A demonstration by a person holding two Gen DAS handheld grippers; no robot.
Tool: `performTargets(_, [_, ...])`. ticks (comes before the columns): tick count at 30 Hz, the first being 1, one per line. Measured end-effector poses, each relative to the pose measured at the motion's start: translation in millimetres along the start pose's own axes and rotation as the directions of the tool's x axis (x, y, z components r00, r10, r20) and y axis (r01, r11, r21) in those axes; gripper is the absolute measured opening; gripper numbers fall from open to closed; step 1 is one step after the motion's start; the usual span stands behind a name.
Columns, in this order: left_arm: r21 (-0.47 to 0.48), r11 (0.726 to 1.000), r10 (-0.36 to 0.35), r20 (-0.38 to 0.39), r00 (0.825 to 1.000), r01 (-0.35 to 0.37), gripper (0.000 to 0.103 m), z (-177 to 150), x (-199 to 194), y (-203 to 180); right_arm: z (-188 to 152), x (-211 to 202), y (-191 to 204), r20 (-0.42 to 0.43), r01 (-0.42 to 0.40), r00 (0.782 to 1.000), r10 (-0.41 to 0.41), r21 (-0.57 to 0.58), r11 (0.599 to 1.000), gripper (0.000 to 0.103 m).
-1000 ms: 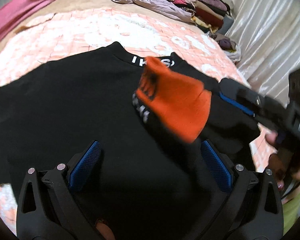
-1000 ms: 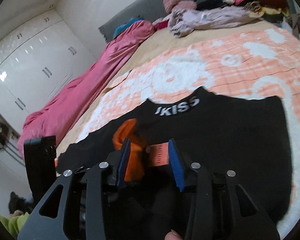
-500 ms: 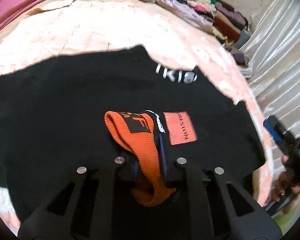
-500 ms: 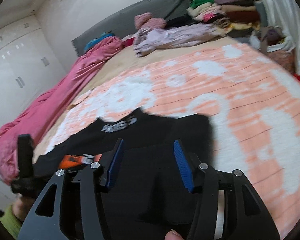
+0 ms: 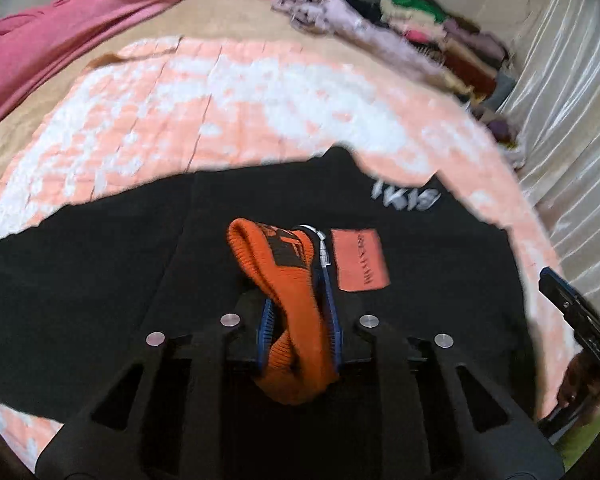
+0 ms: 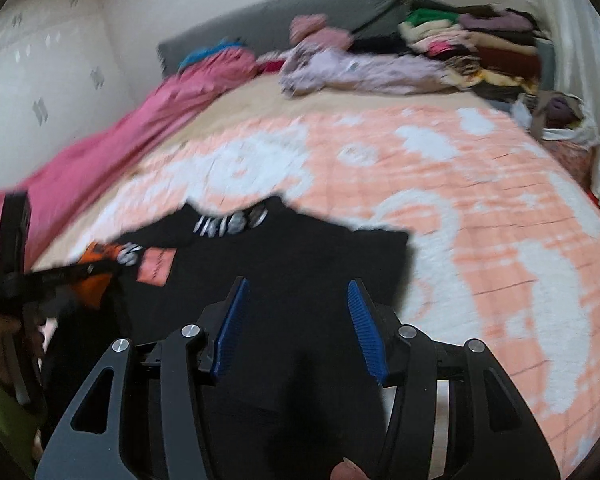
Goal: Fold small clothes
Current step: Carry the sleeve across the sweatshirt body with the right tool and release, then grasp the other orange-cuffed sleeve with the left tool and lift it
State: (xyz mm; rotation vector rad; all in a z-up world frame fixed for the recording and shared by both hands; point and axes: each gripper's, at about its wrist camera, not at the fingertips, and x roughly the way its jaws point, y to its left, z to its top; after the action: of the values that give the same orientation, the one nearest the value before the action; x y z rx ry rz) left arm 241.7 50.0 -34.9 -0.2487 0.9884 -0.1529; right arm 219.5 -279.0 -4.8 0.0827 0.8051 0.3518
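Note:
An orange-and-black sock (image 5: pixel 288 292) is clamped between the blue pads of my left gripper (image 5: pixel 298 312), held above a black garment (image 5: pixel 100 280) that lies flat on the bed and has white lettering (image 5: pixel 406 198) and an orange patch (image 5: pixel 360 260). In the right wrist view the same garment (image 6: pixel 284 264) lies ahead, with the sock (image 6: pixel 100 268) in the left gripper at the left. My right gripper (image 6: pixel 296 320) is open and empty over the garment's near right part.
The bed has a peach-and-white quilt (image 6: pixel 480 200). A pink blanket (image 6: pixel 112 148) runs along the left side. Piles of clothes (image 6: pixel 472 52) lie at the far end. A white curtain (image 5: pixel 572 120) hangs on the right.
The right gripper let go of the sock, opened and drew back to the right. The left gripper closed on the sock and now holds it alone.

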Motion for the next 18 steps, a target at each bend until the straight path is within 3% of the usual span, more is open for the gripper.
performTargets(3, [-0.021,0.999,0.028,-0.009,1.0,-0.029,0.025,-5,1,12,-9,25,10,-0.09,0.016,0.996,-0.019,-0.036,0.999,0.051])
performTargets(6, [-0.031,0.996,0.08,0.031,0.996,-0.079,0.025,-8,-15,18,-18,45,8,-0.17,0.074,0.982,-0.083,-0.054,0.996,0.05])
performTargets(12, [0.028,0.989,0.139,0.183,0.973,-0.146,0.026,-13,-61,-1,-17,44,7,-0.154,0.041,0.987,-0.046,-0.036,0.999,0.057])
performTargets(14, [0.07,0.988,0.129,0.148,0.98,-0.141,0.029,-12,-51,-10,-16,41,5,-0.148,0.013,0.989,-0.016,-0.02,1.0,0.057])
performTargets(16, [0.107,0.986,0.122,0.034,0.992,-0.125,0.031,-15,-18,-14,-16,38,3,-0.149,-0.007,0.989,0.007,-0.001,1.0,0.057])
performTargets(18, [0.132,0.977,0.17,-0.032,0.985,-0.165,0.032,-21,10,-13,-17,35,-1,-0.142,-0.027,0.989,0.03,0.026,0.999,0.057])
